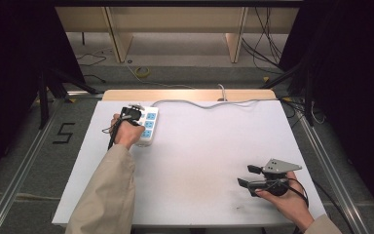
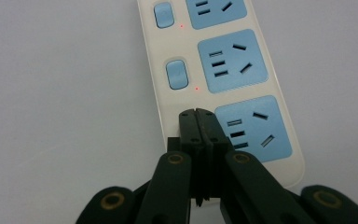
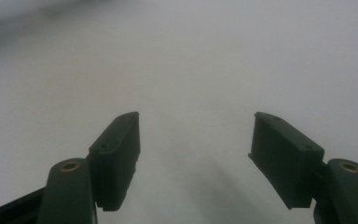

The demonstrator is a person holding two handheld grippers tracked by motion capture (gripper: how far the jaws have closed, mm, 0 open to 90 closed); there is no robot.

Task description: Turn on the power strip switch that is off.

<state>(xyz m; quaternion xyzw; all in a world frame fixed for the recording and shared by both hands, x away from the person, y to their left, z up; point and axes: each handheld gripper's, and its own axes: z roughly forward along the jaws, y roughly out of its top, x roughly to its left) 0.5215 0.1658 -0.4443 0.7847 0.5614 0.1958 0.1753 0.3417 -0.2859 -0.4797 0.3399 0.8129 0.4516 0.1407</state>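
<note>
A white power strip [image 1: 149,125] with blue sockets lies at the table's back left. In the left gripper view the power strip [image 2: 223,70] shows two blue rocker switches [image 2: 176,74], each with a small red light beside it. My left gripper [image 2: 196,115] is shut, with nothing between its jaws. Its tips rest on the strip beside the nearest socket [image 2: 254,128], and what lies under them is hidden. From above, a hand covers most of the left gripper [image 1: 134,118]. My right gripper [image 1: 249,176] lies open near the front right over bare table, its jaws wide apart around nothing [image 3: 196,119].
The strip's grey cable [image 1: 199,103] runs along the back edge of the white table [image 1: 199,161] and drops off behind it. Metal rails [image 1: 24,161] flank the table on the floor. Loose cables and wooden furniture legs [image 1: 119,41] stand farther back.
</note>
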